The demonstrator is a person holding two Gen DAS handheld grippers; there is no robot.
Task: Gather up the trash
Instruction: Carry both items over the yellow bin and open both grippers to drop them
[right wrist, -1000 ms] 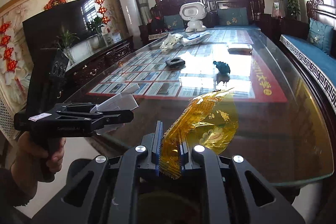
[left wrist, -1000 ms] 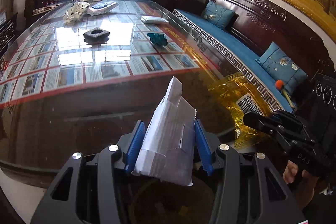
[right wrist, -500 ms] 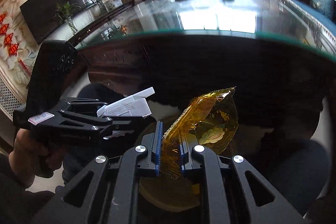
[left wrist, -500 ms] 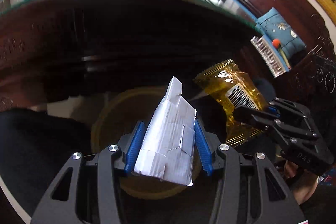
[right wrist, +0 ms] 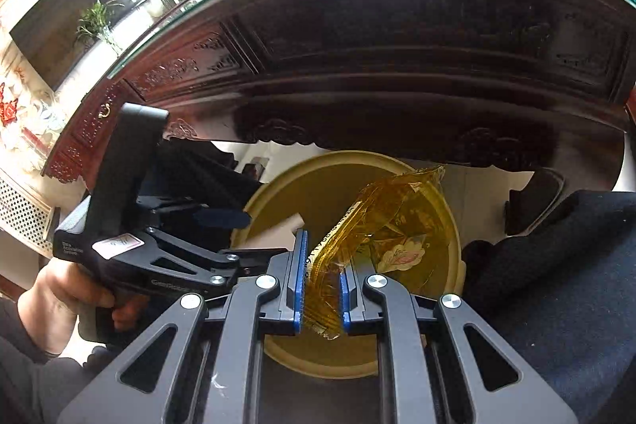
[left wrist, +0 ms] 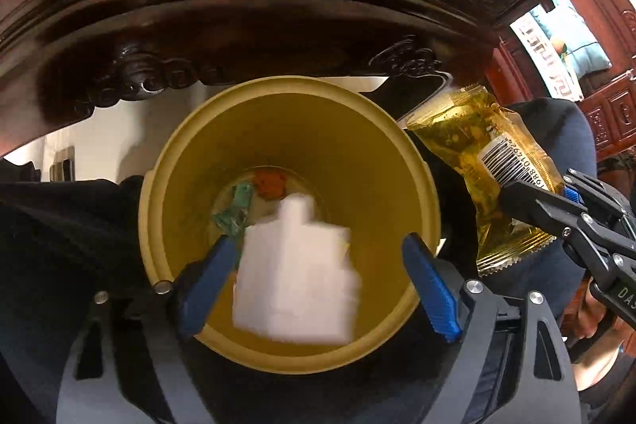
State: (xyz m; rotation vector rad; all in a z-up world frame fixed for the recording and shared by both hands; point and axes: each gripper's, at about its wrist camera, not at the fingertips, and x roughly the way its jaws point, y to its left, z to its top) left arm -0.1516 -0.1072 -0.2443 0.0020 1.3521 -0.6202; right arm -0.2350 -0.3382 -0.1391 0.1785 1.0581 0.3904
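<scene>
Left gripper opening its jaws directly over the yellow bin so white crumpled paper drops in; right gripper beside it pinches a yellow wrapper awaiting release

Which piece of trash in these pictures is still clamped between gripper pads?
The crinkly yellow plastic wrapper with the barcode, pinched in the right gripper. The blurred white folded paper hangs loose between the left gripper's opening jaws, above the yellow bin.
</scene>
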